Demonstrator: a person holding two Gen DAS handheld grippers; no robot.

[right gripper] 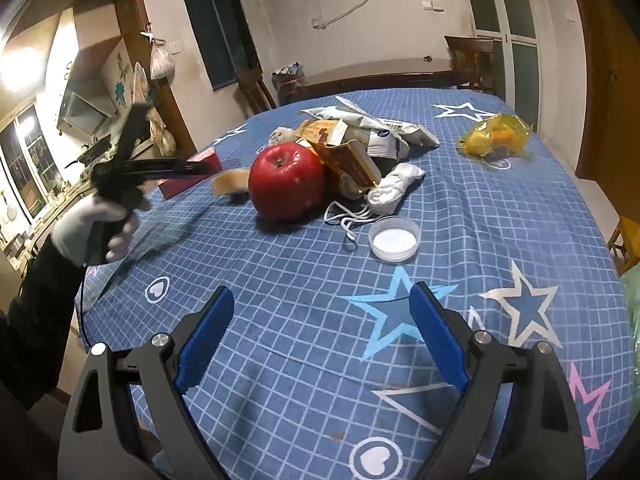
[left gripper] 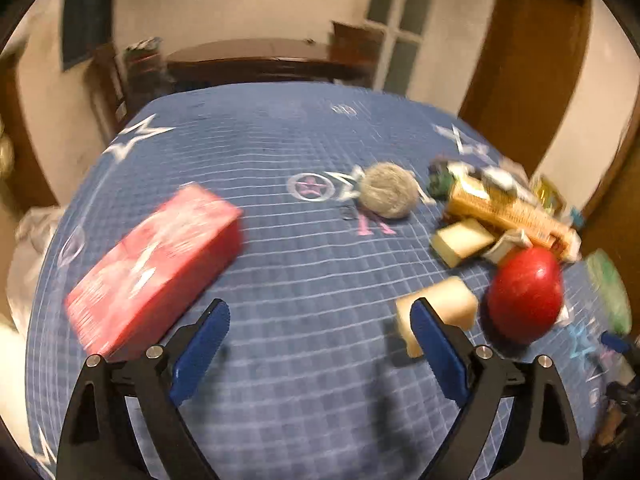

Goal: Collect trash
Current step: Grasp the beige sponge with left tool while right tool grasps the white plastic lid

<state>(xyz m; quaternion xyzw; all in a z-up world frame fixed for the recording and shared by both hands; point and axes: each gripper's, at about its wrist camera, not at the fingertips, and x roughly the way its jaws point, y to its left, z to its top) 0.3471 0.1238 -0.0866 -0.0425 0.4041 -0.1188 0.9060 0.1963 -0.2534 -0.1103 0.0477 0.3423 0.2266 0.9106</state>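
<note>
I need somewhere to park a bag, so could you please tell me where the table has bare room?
Bare blue checked cloth lies before the right gripper, and between the red box and grey fuzzy ball. It is crowded around the red apple.

desk [right gripper: 500, 248]: blue checked cloth with stars | on it: red apple [right gripper: 286, 184], red box [left gripper: 154, 268], white lid [right gripper: 394, 238], yellow bag [right gripper: 494, 136], wrapper heap [right gripper: 360, 136], grey ball [left gripper: 387, 195]
</note>
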